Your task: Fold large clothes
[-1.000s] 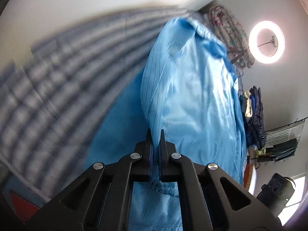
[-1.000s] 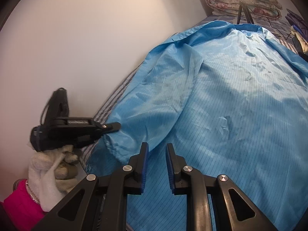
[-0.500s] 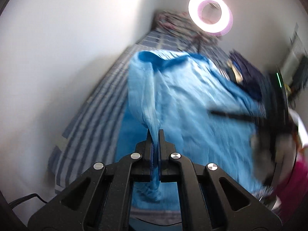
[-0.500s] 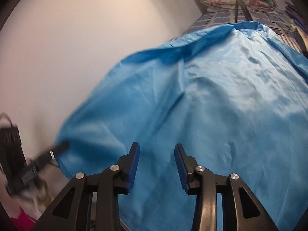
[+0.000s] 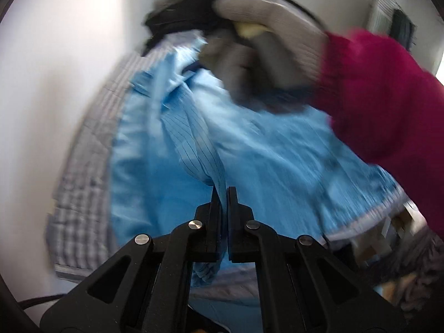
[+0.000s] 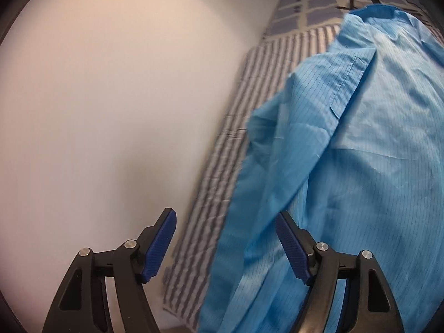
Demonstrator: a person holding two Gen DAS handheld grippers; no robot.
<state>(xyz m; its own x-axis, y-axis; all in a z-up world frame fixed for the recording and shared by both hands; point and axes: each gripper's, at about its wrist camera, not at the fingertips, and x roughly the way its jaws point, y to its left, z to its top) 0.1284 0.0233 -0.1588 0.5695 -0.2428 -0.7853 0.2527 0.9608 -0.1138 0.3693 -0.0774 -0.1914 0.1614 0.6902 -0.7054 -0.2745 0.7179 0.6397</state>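
Two views. Left wrist view: the left gripper (image 5: 224, 191), lower centre, is clamped on a fold of the blue coat (image 5: 266, 149), which runs up the frame over the striped bed (image 5: 83, 183). A gloved hand (image 5: 266, 55) crosses the upper right.

Right wrist view: the right gripper (image 6: 226, 238) is spread wide and empty. The coat (image 6: 360, 166) fills the right half, its near edge between the jaws, long axis up-right.

right claw (image 6: 226, 245): jaws spread far wider than before
gloved hand (image 5: 266, 44): now crosses above the blue coat (image 5: 249, 149)
striped bedsheet (image 6: 222, 166): newly uncovered beside the wall
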